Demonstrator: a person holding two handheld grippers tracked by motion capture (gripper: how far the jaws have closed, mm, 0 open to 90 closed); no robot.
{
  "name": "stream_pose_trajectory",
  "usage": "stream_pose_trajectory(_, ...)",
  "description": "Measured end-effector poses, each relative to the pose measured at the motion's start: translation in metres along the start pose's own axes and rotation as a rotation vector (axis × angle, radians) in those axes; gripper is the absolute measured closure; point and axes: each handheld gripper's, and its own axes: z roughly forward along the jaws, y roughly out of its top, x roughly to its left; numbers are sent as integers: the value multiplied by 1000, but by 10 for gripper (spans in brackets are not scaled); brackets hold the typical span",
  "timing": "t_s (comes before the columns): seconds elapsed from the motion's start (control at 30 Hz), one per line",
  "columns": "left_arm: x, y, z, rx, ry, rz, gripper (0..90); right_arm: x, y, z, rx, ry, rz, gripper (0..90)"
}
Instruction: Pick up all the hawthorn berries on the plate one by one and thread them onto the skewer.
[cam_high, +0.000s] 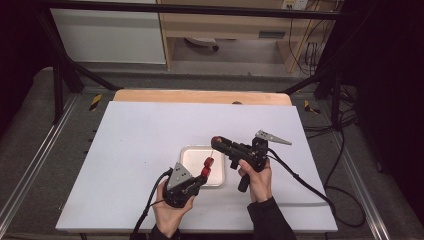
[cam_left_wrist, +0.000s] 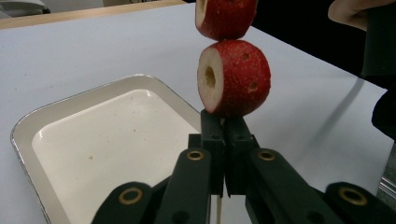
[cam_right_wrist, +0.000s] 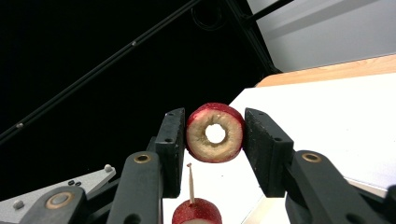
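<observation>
Gripping cored fruit ring (cam_right_wrist: 215, 133), right tongs (cam_right_wrist: 214, 149) — unlabelled

Cored red fruit pieces on a skewer, white tray.
Two pieces (cam_left_wrist: 233, 74) threaded on upright skewer (cam_right_wrist: 190, 183); third ring (cam_right_wrist: 215, 132) above at 12 o'clock; empty tray (cam_high: 187, 151) beneath.

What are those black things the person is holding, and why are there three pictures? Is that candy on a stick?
A person holds two hand tools with black pinching jaws. One picture looks down from above; the other two come from little cameras on each tool. On the white table lies an empty tray. The left gripper pinches a thin stick with two red fruit pieces threaded on it. The right gripper holds another red piece with a hole through it, just above the stick's tip. It looks like fruit, not candy.
</observation>
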Motion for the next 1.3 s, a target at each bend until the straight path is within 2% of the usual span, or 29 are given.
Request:
stream_pose_trajectory(0.13,-1,0,1,-1,-1,0,889,1,1,0,-16,-3,34,601)
stream_pose_trajectory(0.27,-2,1,4,-4,-5,-4,889,2,0,2,-35,-2,103,602)
stream_pose_trajectory(0.43,-2,2,6,-14,-4,-10,888,2,0,3,-50,6,134,601)
stream_pose_trajectory(1.07,-1,5,10,-20,-21,-57,888,3,-4,4,-55,-3,88,601)
stream_pose_trajectory(1.3,1,4,8,-22,-21,-58,888,2,-4,3,-55,-14,63,601)
